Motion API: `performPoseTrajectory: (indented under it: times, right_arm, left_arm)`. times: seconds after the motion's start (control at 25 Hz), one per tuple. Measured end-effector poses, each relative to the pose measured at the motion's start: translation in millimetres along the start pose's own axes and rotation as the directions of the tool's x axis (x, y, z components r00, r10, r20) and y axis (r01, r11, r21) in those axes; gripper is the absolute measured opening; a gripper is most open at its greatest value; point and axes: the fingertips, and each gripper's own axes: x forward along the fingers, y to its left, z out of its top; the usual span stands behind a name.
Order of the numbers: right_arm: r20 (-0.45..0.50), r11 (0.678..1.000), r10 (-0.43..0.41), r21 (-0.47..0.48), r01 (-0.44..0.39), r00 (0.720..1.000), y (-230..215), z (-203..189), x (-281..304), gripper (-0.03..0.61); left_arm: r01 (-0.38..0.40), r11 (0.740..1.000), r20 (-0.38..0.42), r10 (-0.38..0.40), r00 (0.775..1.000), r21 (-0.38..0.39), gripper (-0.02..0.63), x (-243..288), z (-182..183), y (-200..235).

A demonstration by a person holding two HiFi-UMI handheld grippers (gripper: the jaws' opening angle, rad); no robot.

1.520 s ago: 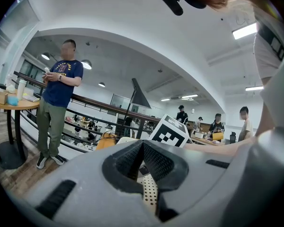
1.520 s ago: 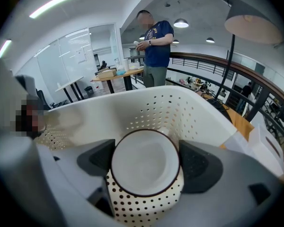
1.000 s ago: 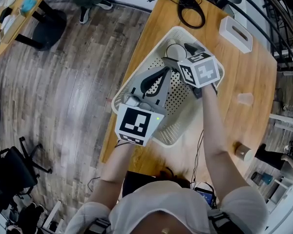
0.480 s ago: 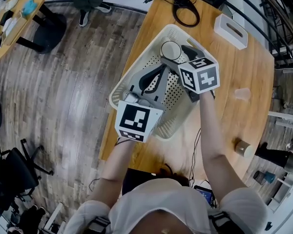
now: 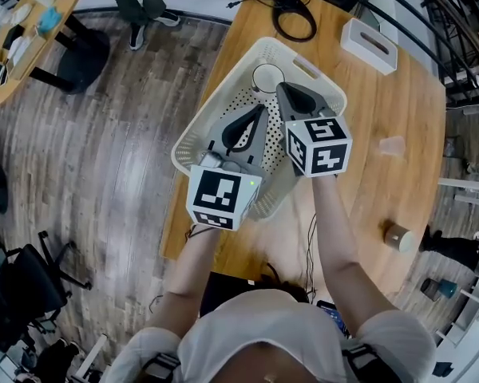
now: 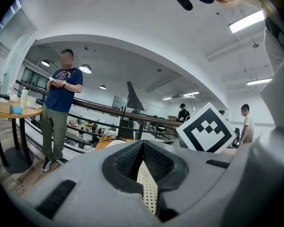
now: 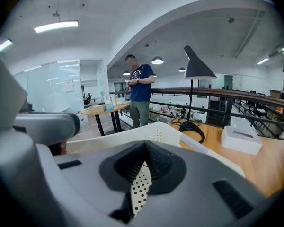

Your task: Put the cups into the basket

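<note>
Our right gripper (image 5: 286,90) has just closed on nothing above the basket (image 5: 215,94), where one white cup (image 5: 267,78) sits. Our left gripper (image 5: 259,114) is closed and empty too. The clear cup (image 5: 391,146) and brown cup (image 5: 397,236) stand on the table off to our right, nearer the right gripper.

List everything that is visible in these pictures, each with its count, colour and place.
basket: one, white, on the wooden table
white cup: one, white, inside the basket, far end
clear cup: one, transparent, on table, right of basket
brown cup: one, brown, near table's right edge
box: one, white, table's far end
cable: one, black, coiled beyond basket
left gripper: one, grey, shut, over basket
right gripper: one, grey, jaws just closed, empty, over basket
</note>
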Motion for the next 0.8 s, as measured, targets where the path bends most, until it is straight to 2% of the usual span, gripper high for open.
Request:
performPoseTrajectory:
  times: [0.2, 0.36, 0.48, 0.6, 0.8]
  right_arm:
    - [0.061, 0.998, -0.017, -0.058, 0.02, 0.998, 10, 9, -32, 0.011]
    - [0.125, 1.0, -0.003, -0.024, 0.006, 0.992, 15, 17, -63, 0.011]
    - [0.158, 0.999, -0.021, -0.026, 0.025, 0.987, 16, 19, -86, 0.011]
    - [0.178, 0.999, -0.024, -0.02, 0.028, 0.984, 17, 20, -104, 0.011]
    - [0.18, 0.996, -0.051, -0.063, 0.063, 0.982, 14, 14, -132, 0.011]
  left_arm:
    - [-0.004, 1.0, 0.0, 0.004, 1.0, -0.006, 0.006, -5, 0, -15]
    - [-0.017, 1.0, 0.026, 0.017, 1.0, -0.013, 0.006, -9, 5, -27]
    - [-0.018, 1.0, 0.034, 0.019, 0.999, -0.016, 0.006, -11, 7, -39]
    - [-0.013, 1.0, 0.029, 0.014, 0.999, -0.022, 0.006, -14, 7, -50]
    - [-0.001, 1.0, 0.018, 0.002, 1.0, -0.02, 0.006, -17, 4, -69]
